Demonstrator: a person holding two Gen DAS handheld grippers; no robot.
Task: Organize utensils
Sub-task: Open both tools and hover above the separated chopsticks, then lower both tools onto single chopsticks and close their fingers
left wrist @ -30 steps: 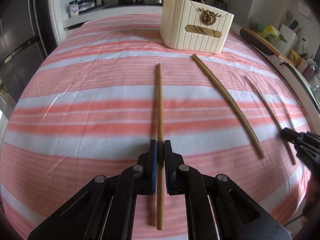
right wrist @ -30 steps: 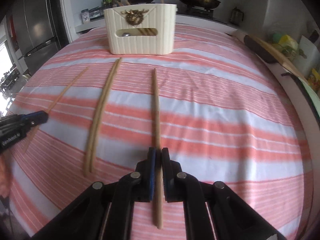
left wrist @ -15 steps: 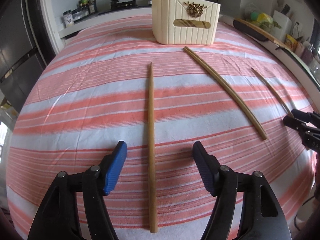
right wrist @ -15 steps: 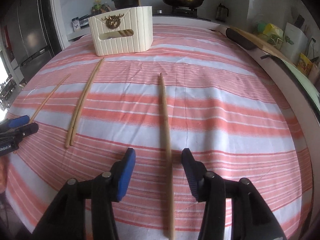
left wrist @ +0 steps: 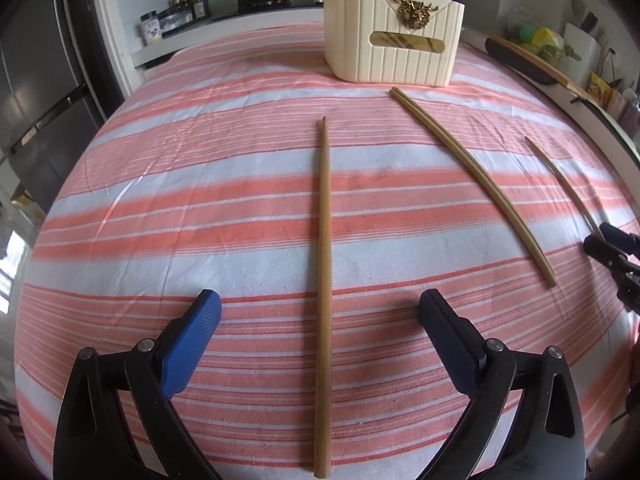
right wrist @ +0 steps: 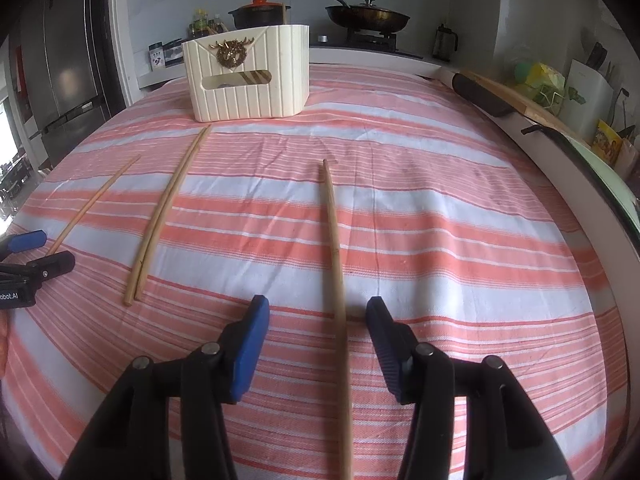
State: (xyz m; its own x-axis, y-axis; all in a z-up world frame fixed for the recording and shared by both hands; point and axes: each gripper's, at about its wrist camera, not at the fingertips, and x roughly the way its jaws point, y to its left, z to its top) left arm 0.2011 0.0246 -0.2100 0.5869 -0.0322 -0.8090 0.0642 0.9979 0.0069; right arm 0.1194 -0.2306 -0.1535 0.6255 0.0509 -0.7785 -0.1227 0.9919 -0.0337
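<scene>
A pink-and-white striped cloth (left wrist: 200, 208) covers the table, with a stove and pots behind. At twelve o'clock from my grippers stands the cream utensil box (left wrist: 394, 36). My left gripper (left wrist: 320, 312) has just been opening; its jaws stand wide, with one chopstick (left wrist: 325, 264) lying loose between them. My right gripper (right wrist: 318, 320) is half spread around another chopstick (right wrist: 335, 264), untouched. A chopstick pair (right wrist: 160, 216) lies at ten o'clock from it.
</scene>
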